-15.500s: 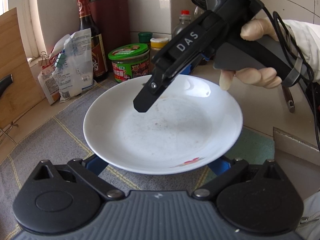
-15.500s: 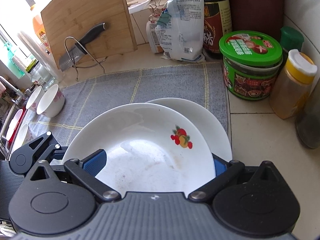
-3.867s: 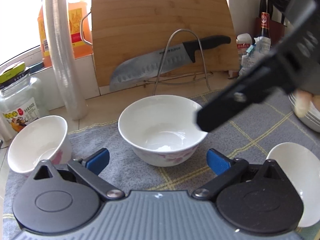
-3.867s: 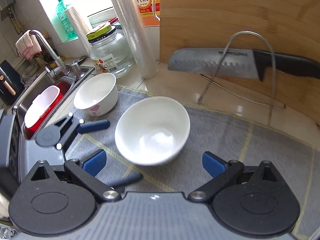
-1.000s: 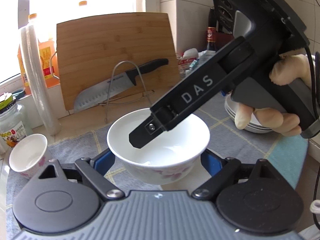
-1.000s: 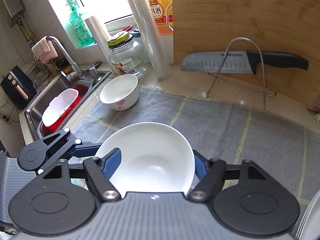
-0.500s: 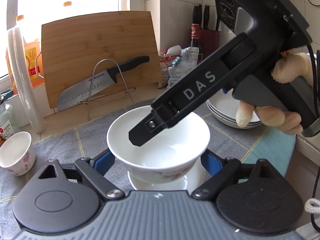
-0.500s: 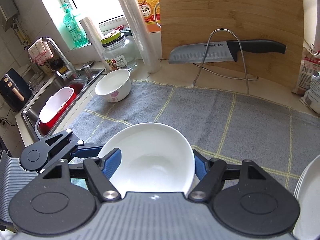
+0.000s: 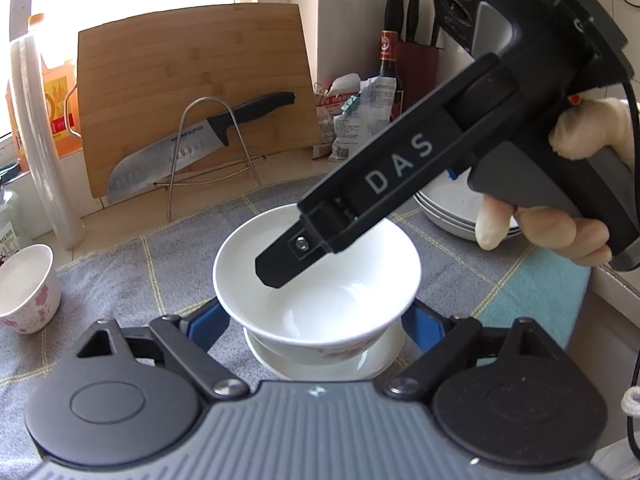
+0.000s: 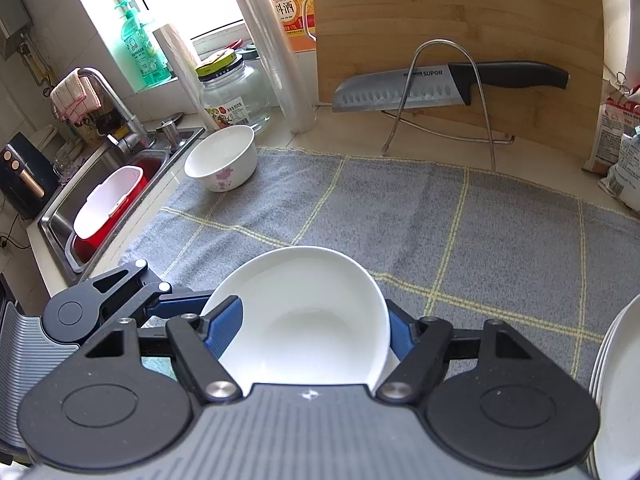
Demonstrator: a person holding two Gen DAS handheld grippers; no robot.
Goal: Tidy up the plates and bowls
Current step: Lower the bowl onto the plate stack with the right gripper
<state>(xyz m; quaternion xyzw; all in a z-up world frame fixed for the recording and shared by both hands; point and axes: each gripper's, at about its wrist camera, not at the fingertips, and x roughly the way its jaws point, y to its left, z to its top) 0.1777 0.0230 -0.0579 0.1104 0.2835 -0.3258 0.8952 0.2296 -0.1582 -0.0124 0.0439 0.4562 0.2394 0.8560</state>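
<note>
Firstly, from the left wrist, a white bowl (image 9: 320,280) is seen clamped between the blue pads of the left gripper (image 9: 316,322), just above another bowl (image 9: 320,362) on the grey mat (image 9: 168,264). From the right wrist, the same bowl is also gripped on both sides by the right gripper (image 10: 312,330), and a plate stack (image 10: 616,392) is seen at the right edge.

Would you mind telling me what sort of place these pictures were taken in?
Most likely a home kitchen counter. A sink with a tap sits by the window, a knife rests on a rack against a cutting board, and bowls stand on a grey mat.
</note>
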